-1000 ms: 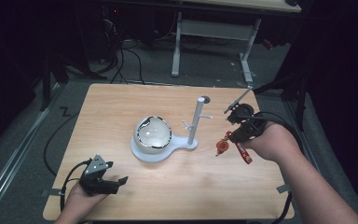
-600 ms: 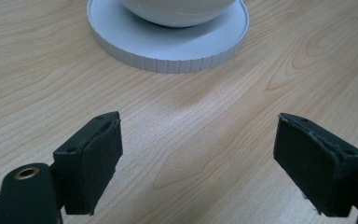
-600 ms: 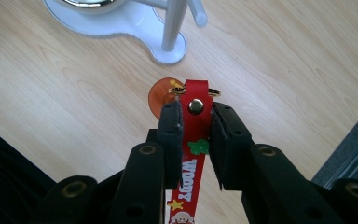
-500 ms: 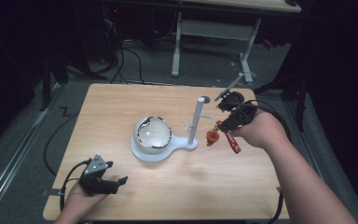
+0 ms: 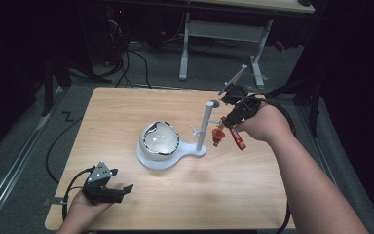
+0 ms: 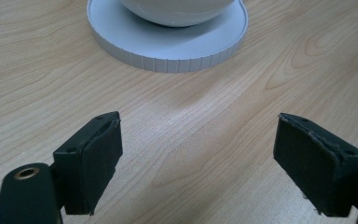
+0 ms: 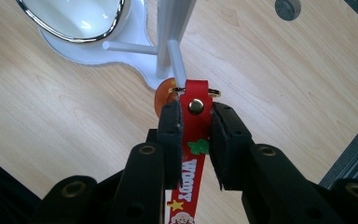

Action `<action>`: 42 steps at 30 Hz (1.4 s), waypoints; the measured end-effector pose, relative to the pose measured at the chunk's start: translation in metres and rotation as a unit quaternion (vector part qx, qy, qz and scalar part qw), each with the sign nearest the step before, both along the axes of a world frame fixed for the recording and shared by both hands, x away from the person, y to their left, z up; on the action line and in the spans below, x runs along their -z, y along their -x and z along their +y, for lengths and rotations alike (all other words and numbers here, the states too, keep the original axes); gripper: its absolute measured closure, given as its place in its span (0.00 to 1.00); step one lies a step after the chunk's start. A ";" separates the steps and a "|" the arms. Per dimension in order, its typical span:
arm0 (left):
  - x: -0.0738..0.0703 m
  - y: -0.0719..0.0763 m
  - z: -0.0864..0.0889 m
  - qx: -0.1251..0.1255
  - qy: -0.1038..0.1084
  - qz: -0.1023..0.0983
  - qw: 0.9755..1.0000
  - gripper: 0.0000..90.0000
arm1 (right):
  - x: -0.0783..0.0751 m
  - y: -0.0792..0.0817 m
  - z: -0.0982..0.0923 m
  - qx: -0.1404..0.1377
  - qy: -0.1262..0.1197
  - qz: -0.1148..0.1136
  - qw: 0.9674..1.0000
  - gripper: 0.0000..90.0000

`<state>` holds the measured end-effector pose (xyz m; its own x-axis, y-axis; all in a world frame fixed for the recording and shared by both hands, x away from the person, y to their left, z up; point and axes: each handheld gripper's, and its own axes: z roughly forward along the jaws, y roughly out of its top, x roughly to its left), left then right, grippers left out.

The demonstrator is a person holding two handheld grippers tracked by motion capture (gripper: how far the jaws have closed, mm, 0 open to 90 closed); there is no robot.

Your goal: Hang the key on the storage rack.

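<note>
Beside the white stand (image 7: 172, 28), the right claw (image 7: 196, 126) pinches a red keychain strap (image 7: 193, 154); its ring (image 7: 196, 91) may miss the peg (image 7: 177, 65) and slip. The left claw (image 6: 198, 158) rests wide, empty.

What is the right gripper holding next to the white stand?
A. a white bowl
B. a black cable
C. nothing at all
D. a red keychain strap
D: in the right gripper view, the right gripper has its jaws shut on a red keychain strap, whose ring is at a peg of the white stand.
</note>
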<state>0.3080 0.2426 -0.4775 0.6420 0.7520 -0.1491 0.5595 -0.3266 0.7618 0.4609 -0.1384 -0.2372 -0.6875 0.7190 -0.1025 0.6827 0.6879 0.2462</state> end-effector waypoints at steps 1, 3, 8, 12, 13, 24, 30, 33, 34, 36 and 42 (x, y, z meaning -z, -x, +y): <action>0.000 0.000 0.000 0.000 0.000 0.000 1.000 0.18 | 0.002 -0.003 0.001 0.003 0.003 0.001 1.000 0.83; 0.000 0.000 0.001 -0.001 0.000 0.001 1.000 0.18 | 0.006 -0.007 0.001 0.002 0.005 -0.002 1.000 0.80; 0.000 0.000 0.002 -0.003 0.001 0.000 1.000 0.18 | 0.011 -0.010 0.001 0.008 -0.005 -0.005 1.000 0.75; 0.000 0.003 0.003 -0.007 -0.003 0.000 1.000 0.18 | 0.015 -0.009 -0.005 0.010 -0.032 -0.017 0.999 0.71; 0.000 0.006 0.005 -0.010 -0.009 -0.001 1.000 0.18 | 0.015 -0.010 -0.007 0.013 -0.037 -0.020 0.999 0.70; -0.004 0.028 0.020 -0.032 -0.010 -0.009 0.999 0.18 | 0.022 -0.009 -0.031 0.046 -0.025 -0.022 0.998 0.65; -0.004 0.037 0.027 -0.043 -0.007 -0.009 0.999 0.18 | 0.027 -0.001 -0.035 0.054 -0.025 -0.046 0.997 0.60; -0.004 0.039 0.030 -0.052 -0.005 -0.009 0.999 0.18 | 0.037 0.002 -0.035 0.055 -0.026 -0.055 0.997 0.54; -0.003 0.040 0.031 -0.055 -0.003 -0.009 0.998 0.18 | 0.040 0.003 -0.035 0.054 -0.027 -0.055 0.997 0.54; -0.003 0.040 0.034 -0.058 -0.002 -0.006 0.998 0.18 | 0.050 0.009 -0.033 0.048 -0.032 -0.071 0.996 0.51; -0.002 0.038 0.037 -0.068 0.007 -0.004 0.998 0.18 | 0.069 0.023 -0.032 0.045 -0.043 -0.080 0.995 0.49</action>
<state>0.2701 0.2800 -0.4752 0.5361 0.8298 -0.1549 0.5912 -0.2380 0.7706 0.4384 -0.1709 -0.3059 -0.6006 0.7871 -0.1406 0.6877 0.5982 0.4114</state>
